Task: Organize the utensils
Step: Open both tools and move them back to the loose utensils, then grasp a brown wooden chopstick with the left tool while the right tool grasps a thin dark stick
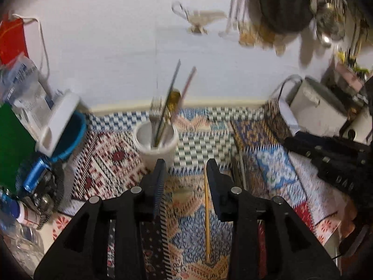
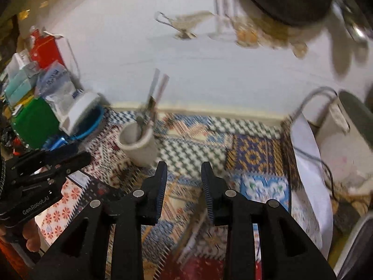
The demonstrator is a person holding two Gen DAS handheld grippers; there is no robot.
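A white cup (image 1: 155, 145) stands on the patterned cloth and holds a fork, a dark-handled utensil and a pink stick; it also shows in the right wrist view (image 2: 137, 143). My left gripper (image 1: 186, 166) is open and empty just in front of the cup. A thin yellow chopstick (image 1: 207, 217) lies on the cloth between its fingers, beside the right finger. Grey utensils (image 1: 238, 171) lie on the cloth to the right. My right gripper (image 2: 184, 169) is open and empty, right of the cup. The left gripper body (image 2: 39, 175) shows at its left.
A blue bowl (image 1: 70, 137) with a white container, a green box (image 1: 14, 144) and bottles crowd the left. A white kettle (image 2: 342, 137) and white paper (image 2: 307, 163) stand on the right. A black pan (image 1: 283, 2) and ladles hang on the white wall.
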